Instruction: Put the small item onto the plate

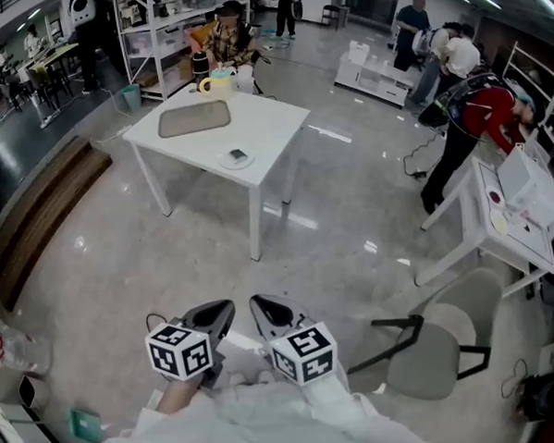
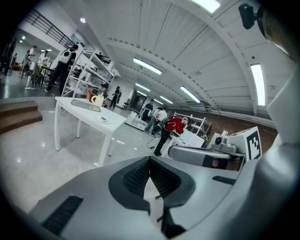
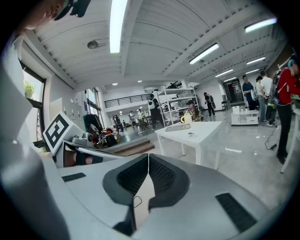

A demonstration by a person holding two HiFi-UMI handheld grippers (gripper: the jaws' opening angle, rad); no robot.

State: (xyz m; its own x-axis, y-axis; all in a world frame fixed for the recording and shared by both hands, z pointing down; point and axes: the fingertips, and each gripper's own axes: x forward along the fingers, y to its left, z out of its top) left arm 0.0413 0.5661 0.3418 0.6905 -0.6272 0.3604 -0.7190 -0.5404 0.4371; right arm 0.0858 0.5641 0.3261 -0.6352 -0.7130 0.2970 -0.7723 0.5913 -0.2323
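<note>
Two grippers, the left gripper [image 1: 217, 313] and the right gripper [image 1: 268, 311], sit side by side at the bottom of the head view, each with its jaws pressed together and nothing between them; both gripper views confirm this, with the ribbed pads meeting along one seam. Both point at about 12 o'clock toward the white table [image 1: 272, 124], which stands well apart from them across open glossy floor [image 1: 351, 221]. On that table the plate [image 1: 236, 159] lies near the front edge, at 5 o'clock from the shallow tray [image 1: 194, 118]. One small dark object [image 1: 239, 155] shows at the plate's middle; it is too small to tell its long axis, or whether it is the task's item already in place. The plate's line falls between the two grippers, so neither is clearly nearer. The left gripper view places the plate [image 2: 102, 120] at 10 o'clock from its jaws, the right gripper view [image 3: 190, 135] at 1 o'clock. Judged from this, a long approach toward 12 o'clock must come before any grasp, and the jaws must first part.
</note>
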